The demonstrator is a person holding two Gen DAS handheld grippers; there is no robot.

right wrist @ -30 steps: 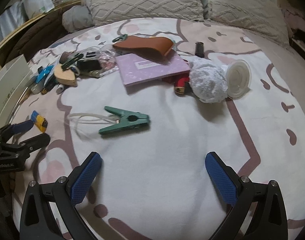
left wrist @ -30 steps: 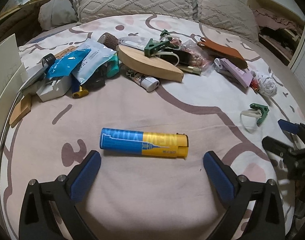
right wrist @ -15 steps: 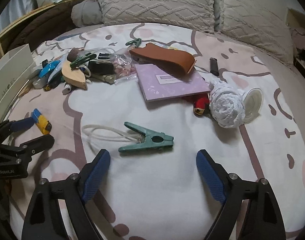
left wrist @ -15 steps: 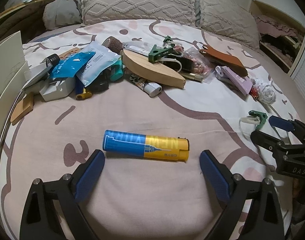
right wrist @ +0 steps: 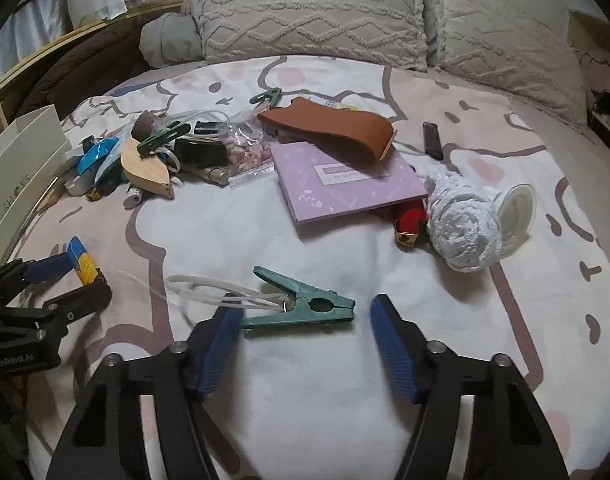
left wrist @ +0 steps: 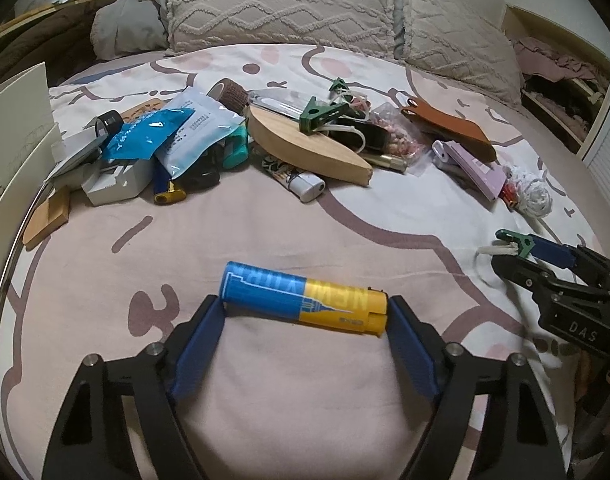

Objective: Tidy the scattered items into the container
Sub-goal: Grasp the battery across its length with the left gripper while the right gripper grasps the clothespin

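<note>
A blue-and-yellow lighter [left wrist: 301, 300] lies flat on the patterned bedspread. My left gripper [left wrist: 305, 309] spans it lengthwise, jaws closing, and one blue pad tip rests against each end. In the right wrist view the same lighter [right wrist: 83, 262] shows between the left gripper's [right wrist: 85, 276] fingers. A green clothes peg [right wrist: 305, 308] with a clear loop lies between my right gripper's [right wrist: 305, 314] closing jaws. The left pad is at the peg's handle and the right pad stands a little off its nose. The white box [left wrist: 17, 128] stands at the bed's left edge.
A heap of small items spreads across the bed: a wooden leaf-shaped piece [left wrist: 305, 152], blue pouches [left wrist: 145, 136], a brown leather case [right wrist: 337, 132], a purple booklet [right wrist: 345, 180], a white yarn ball [right wrist: 461, 232] and a red lighter [right wrist: 409, 220]. Pillows line the far side.
Both pairs of jaws have narrowed. The left pads came in to the lighter's ends, and the right gripper moved up to the green peg and closed in around it.
</note>
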